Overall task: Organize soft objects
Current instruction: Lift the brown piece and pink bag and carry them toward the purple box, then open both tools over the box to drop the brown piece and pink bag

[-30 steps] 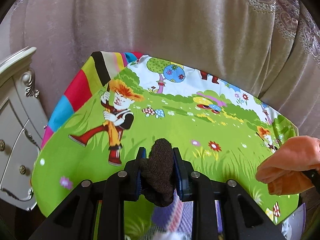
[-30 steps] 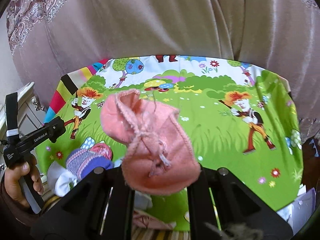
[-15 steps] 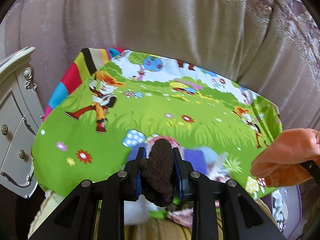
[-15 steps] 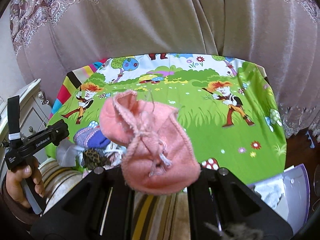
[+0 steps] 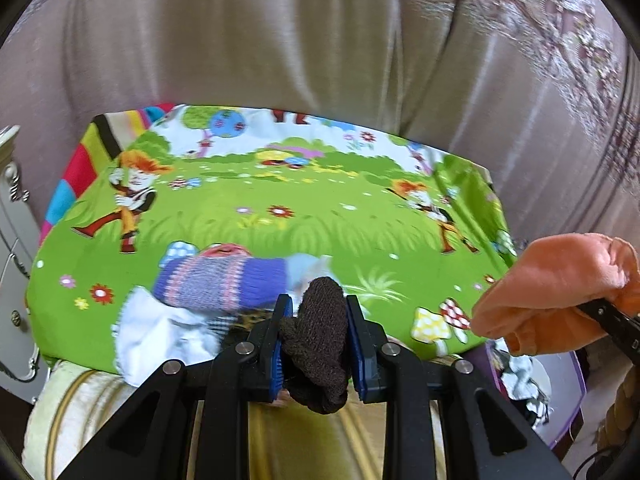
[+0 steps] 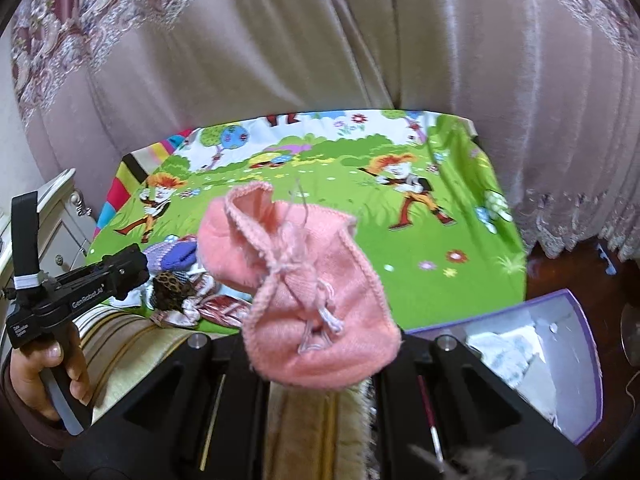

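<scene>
My left gripper [image 5: 316, 316] is shut on a dark brown knitted sock [image 5: 318, 344], held up in front of the near edge of the table. My right gripper [image 6: 320, 344] is shut on a pink knitted pouch [image 6: 308, 304] with a drawstring; it also shows at the right of the left wrist view [image 5: 556, 292]. A pile of soft things lies at the near left of the cartoon tablecloth [image 5: 280, 216]: a purple striped knit [image 5: 220, 280], a white cloth [image 5: 156, 332] and a leopard-print piece [image 6: 170, 288].
A purple box [image 6: 560, 360] with white cloth inside stands low at the right, beside the table. A white cabinet [image 5: 12, 240] stands at the left. A pale curtain [image 6: 320, 60] hangs behind the table. A striped cushion [image 5: 100, 408] lies below the table's near edge.
Both grippers have pulled back and up from the table with their loads. The pile of soft things and the purple box have come into view.
</scene>
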Motion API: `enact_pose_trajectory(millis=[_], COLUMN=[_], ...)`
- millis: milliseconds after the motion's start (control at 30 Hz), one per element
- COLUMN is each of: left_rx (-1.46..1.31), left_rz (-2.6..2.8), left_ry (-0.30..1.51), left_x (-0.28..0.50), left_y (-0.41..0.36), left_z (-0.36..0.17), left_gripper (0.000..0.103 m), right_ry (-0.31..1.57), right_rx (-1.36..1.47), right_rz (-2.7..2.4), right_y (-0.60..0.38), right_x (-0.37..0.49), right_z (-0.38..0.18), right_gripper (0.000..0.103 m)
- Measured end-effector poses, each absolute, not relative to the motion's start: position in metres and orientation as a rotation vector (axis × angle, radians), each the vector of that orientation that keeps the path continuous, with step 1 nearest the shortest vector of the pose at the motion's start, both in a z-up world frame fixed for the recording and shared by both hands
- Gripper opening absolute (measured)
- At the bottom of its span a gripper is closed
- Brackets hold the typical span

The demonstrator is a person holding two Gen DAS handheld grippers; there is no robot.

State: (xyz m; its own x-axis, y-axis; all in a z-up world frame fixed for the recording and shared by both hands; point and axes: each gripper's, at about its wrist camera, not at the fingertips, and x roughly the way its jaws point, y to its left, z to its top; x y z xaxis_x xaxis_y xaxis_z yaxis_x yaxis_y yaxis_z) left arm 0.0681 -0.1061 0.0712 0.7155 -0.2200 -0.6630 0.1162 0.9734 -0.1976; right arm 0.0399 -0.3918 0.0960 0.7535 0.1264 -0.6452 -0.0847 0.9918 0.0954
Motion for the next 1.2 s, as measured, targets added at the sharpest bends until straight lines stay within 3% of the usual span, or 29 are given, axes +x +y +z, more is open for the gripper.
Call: enact_pose_trajectory(millis=[667, 1200], left_rx=[-0.049, 0.067], left_rz=[-0.451, -0.659], left_ry=[0.8, 0.826], left_x=[0.033, 0.008], left_y=[-0.219, -0.311], left_z=[0.071, 0.067], left_gripper=[0.027, 0.027], right_ry=[0.735, 0.922], right_rx=[0.136, 0.172], right_rz=[-0.122, -0.274], right_y=[-0.498, -0.567], right_x=[-0.014, -0.058], right_z=[0.084, 0.036], right_gripper=[0.012, 0.013])
